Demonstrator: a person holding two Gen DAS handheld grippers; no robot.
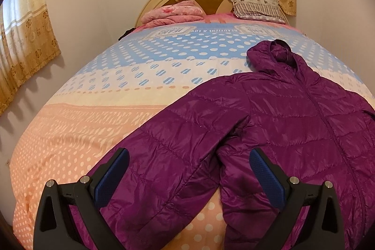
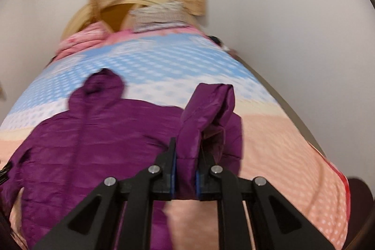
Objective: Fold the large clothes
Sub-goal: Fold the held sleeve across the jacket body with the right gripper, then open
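Note:
A purple hooded puffer jacket (image 1: 293, 114) lies front up on the bed, its hood (image 1: 276, 55) toward the headboard. Its near sleeve (image 1: 164, 156) stretches down to the left. My left gripper (image 1: 187, 170) is open above that sleeve, one blue pad on each side, holding nothing. In the blurred right wrist view the jacket (image 2: 93, 139) spreads left of my right gripper (image 2: 186, 168). That gripper is shut on the jacket's other sleeve (image 2: 206, 109) and holds its cuff end lifted above the bed.
The bed has a dotted peach, cream and blue cover (image 1: 117, 95). A folded pink quilt (image 1: 173, 13) and a patterned pillow (image 1: 257, 7) lie by the headboard. Curtains (image 1: 25, 39) hang on the left wall and behind the bed. Walls stand close on both sides.

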